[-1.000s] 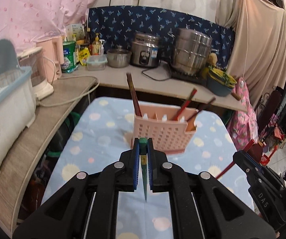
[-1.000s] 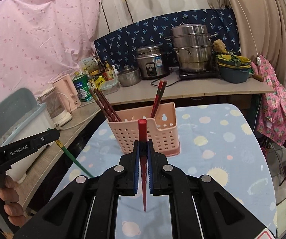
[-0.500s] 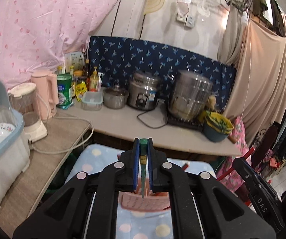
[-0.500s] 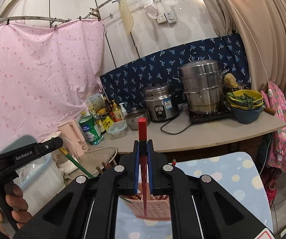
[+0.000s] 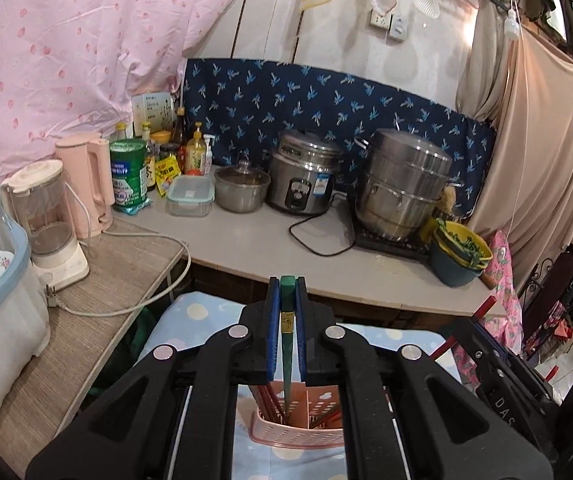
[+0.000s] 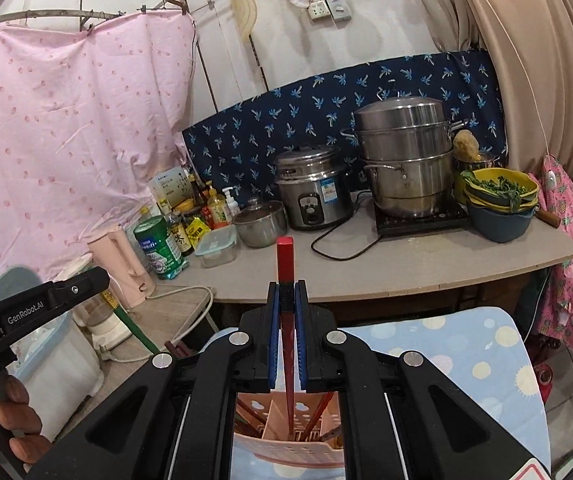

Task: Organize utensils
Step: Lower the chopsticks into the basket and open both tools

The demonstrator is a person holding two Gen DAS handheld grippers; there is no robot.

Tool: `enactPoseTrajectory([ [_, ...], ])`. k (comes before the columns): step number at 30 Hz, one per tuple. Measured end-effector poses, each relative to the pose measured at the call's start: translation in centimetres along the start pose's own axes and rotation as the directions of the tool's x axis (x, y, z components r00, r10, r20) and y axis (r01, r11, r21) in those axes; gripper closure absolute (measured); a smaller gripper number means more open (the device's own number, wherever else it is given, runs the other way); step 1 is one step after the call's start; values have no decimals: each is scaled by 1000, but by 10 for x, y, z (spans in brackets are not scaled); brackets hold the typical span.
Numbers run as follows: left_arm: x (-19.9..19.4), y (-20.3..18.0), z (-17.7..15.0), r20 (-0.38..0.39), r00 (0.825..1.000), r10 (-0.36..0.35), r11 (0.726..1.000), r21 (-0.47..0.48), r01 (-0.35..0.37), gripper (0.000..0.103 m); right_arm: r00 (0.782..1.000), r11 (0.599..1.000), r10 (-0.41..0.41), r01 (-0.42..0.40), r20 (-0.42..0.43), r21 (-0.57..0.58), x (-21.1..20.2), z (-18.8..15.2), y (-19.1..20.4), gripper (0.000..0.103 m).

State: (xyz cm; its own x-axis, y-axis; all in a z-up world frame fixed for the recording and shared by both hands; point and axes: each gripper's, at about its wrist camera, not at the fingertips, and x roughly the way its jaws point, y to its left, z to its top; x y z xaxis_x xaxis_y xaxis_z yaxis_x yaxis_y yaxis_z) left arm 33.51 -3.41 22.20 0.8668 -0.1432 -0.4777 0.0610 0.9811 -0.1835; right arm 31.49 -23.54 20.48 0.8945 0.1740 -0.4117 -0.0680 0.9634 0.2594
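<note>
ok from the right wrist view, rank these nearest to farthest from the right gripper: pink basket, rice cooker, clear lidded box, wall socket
1. pink basket, just below the right gripper.
2. clear lidded box, left on the counter.
3. rice cooker, behind it near the blue cloth.
4. wall socket, high on the wall.

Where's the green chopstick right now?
In the left wrist view, the green chopstick is clamped upright in the left gripper, tip over the pink utensil basket.

A green chopstick [image 5: 286,344] and a red chopstick [image 6: 286,320] stand upright at frame centre, tips dipping into a pink perforated basket [image 5: 298,434] holding other chopsticks.
</note>
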Motion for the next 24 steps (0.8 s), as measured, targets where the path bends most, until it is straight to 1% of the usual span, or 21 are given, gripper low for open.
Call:
enactPoseTrajectory([
  [6, 16, 2, -14, -43, 999, 2, 1000, -4, -2, 96, 998, 1000, -24, 23, -57, -11, 20, -20, -5, 96],
  [15, 24, 0, -27, -74, 997, 37, 999, 19, -35, 96, 994, 999, -41, 40, -105, -17, 32, -32, -10, 96],
  [18, 25, 0, -29, -75, 996, 52, 998, 21, -51, 95, 994, 999, -41, 39, -103, -24, 29, -34, -8, 93],
  [19, 25, 0, -30, -77, 996, 54, 998, 26, -52, 95, 994, 999, -40, 38, -102, -24, 27, -34, -8, 90],
  [21, 23, -1, -32, -78, 995, 65, 997, 37, -63, 91, 995, 999, -37, 35, -92, -23, 21, -34, -6, 87],
  [22, 22, -1, -33, -76, 995, 70, 997, 41, -67, 89, 995, 999, -37, 35, -87, -24, 19, -34, -5, 83],
  [23, 21, -1, -34, -74, 994, 76, 996, 43, -73, 82, 996, 999, -36, 34, -83, -26, 16, -34, -5, 79],
  [24, 19, -1, -35, -73, 994, 81, 996, 44, -78, 76, 996, 999, -36, 33, -78, -30, 12, -35, -3, 78],
])
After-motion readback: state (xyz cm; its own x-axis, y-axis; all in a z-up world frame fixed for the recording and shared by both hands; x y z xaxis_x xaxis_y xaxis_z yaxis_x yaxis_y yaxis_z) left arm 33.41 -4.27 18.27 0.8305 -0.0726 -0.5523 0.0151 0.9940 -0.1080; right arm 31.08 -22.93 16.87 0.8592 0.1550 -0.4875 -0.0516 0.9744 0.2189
